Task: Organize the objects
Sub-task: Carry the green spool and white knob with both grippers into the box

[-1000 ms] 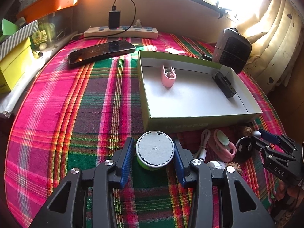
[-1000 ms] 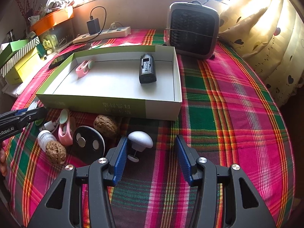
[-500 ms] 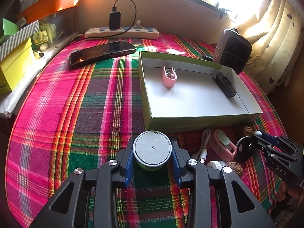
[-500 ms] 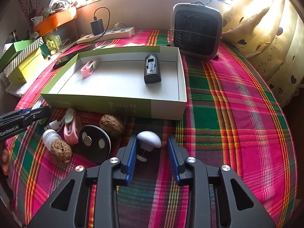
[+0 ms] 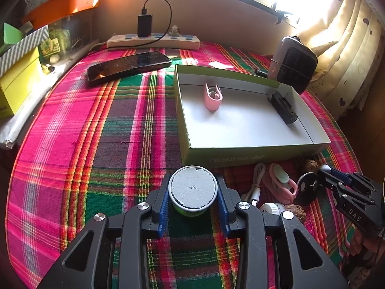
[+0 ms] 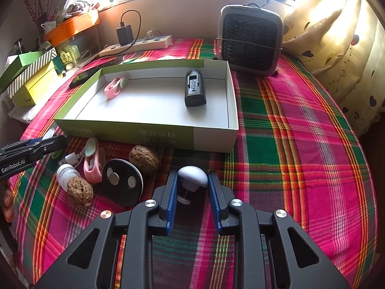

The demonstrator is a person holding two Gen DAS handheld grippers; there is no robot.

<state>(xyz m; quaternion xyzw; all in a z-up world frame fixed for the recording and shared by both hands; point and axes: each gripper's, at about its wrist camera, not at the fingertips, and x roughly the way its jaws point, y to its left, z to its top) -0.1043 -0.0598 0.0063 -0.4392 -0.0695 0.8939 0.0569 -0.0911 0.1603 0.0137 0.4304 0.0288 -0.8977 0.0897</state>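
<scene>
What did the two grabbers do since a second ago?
Both closed in. The left gripper squeezed onto the round tin, and the right gripper is closing on the white knob, which sits between its pads. The box, its pink clip and the walnuts stayed put.

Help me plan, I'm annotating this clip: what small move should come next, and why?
Probably lift both tools straight up. The left tool is shut on the green round container, the right tool closing on the white mushroom-shaped piece, and both still sit on the cloth before the open box.
</scene>
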